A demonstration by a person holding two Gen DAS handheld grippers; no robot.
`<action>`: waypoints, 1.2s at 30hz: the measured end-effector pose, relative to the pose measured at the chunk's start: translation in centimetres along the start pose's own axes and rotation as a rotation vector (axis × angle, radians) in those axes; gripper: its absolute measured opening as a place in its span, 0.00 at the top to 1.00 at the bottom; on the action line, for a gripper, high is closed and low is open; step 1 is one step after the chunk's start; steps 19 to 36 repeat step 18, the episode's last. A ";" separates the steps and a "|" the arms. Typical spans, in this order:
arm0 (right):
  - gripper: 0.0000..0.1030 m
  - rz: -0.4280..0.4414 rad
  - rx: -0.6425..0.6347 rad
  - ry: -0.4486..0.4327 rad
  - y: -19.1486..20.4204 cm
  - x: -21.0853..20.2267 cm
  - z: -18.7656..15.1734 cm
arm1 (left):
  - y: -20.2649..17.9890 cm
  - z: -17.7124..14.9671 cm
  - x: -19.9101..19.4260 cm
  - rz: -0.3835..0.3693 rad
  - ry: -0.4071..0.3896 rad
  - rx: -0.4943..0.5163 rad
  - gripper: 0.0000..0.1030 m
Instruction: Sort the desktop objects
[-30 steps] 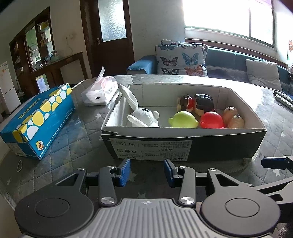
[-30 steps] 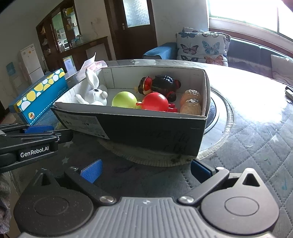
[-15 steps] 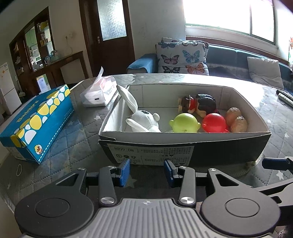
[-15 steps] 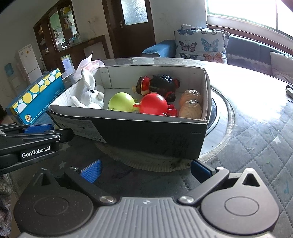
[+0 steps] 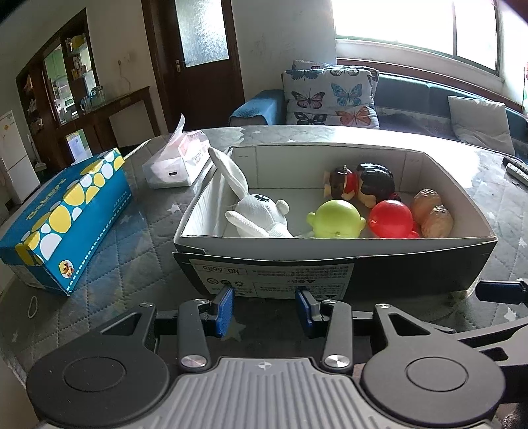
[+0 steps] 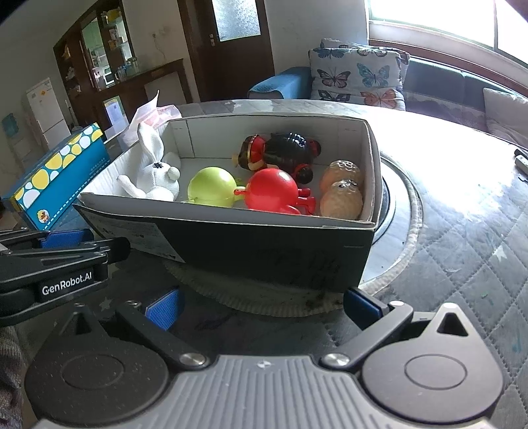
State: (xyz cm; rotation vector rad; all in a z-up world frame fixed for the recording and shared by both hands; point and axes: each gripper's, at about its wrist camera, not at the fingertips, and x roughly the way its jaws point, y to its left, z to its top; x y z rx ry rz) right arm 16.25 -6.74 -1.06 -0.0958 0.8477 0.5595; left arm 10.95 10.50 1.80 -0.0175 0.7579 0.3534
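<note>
On your left lies the blue tissue box (image 5: 66, 211) on the worktop (image 5: 138, 250). The cardboard box (image 5: 330, 264) holds a white bunny (image 5: 260, 214), balls and maybe dolls. Your left gripper (image 5: 264, 307) and right gripper (image 6: 260, 307) are both wide, holding nothing.

This is a lived-in home, a sitting and dining room in one. Behind the round table (image 5: 142, 250) with its quilted, star-printed cover stands a teal sofa (image 5: 425, 95) under a wide bright window (image 5: 412, 29), with a butterfly-print cushion (image 5: 330, 95) and a pale pillow (image 5: 478, 122) on it. A dark wooden door (image 5: 201, 62) with a frosted pane, a glass-fronted cabinet (image 5: 62, 82) full of small household things, a white fridge (image 6: 44, 110) at the far left, and tissue packs (image 5: 180, 161) on the table all speak of a family dwelling.
</note>
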 end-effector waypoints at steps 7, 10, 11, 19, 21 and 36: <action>0.00 -0.003 -0.001 0.007 0.1 0.4 0.4 | 0.0 0.2 0.5 -0.001 0.012 -0.002 0.59; 0.00 -0.002 -0.002 0.013 0.1 0.6 0.5 | 0.0 0.2 0.8 -0.001 0.018 -0.002 0.59; 0.00 -0.001 -0.002 0.015 0.1 0.7 0.5 | 0.0 0.2 0.9 -0.001 0.020 -0.002 0.59; 0.00 -0.003 -0.001 0.024 0.0 1.2 0.5 | 0.1 0.2 1.2 -0.004 0.020 -0.013 0.63; 0.00 -0.003 -0.001 0.024 0.0 1.2 0.5 | 0.1 0.2 1.2 -0.004 0.020 -0.013 0.63; 0.00 -0.003 -0.001 0.024 0.0 1.2 0.5 | 0.1 0.2 1.2 -0.004 0.020 -0.013 0.63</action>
